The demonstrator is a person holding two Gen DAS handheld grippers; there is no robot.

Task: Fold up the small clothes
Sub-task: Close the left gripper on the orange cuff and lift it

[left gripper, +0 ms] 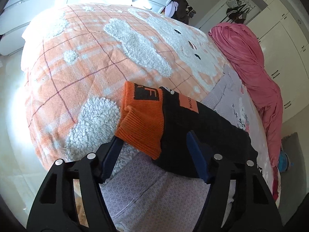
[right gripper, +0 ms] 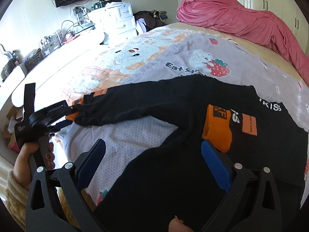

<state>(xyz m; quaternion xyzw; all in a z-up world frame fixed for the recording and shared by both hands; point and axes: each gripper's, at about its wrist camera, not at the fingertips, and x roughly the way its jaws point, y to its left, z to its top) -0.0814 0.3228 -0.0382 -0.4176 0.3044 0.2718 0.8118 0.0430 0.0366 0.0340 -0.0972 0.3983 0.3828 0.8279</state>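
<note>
A small black sweatshirt [right gripper: 193, 104] with orange cuffs lies on the bed. In the left wrist view its far sleeve [left gripper: 202, 123] ends in an orange cuff [left gripper: 143, 119]. My left gripper [left gripper: 154, 150] is open, its blue pads either side of that cuff's end. It also shows in the right wrist view [right gripper: 63, 119], at the sleeve end. The other orange cuff [right gripper: 218, 127] is folded onto the black body. My right gripper [right gripper: 152, 164] is open over the lower black fabric, empty.
A lilac strawberry-print garment [right gripper: 212, 61] lies under the sweatshirt, on an orange checked bear blanket [left gripper: 87, 58]. A pink duvet [right gripper: 251, 19] is bunched along the far side. White drawers [right gripper: 119, 21] and a cluttered desk [right gripper: 38, 54] stand left of the bed.
</note>
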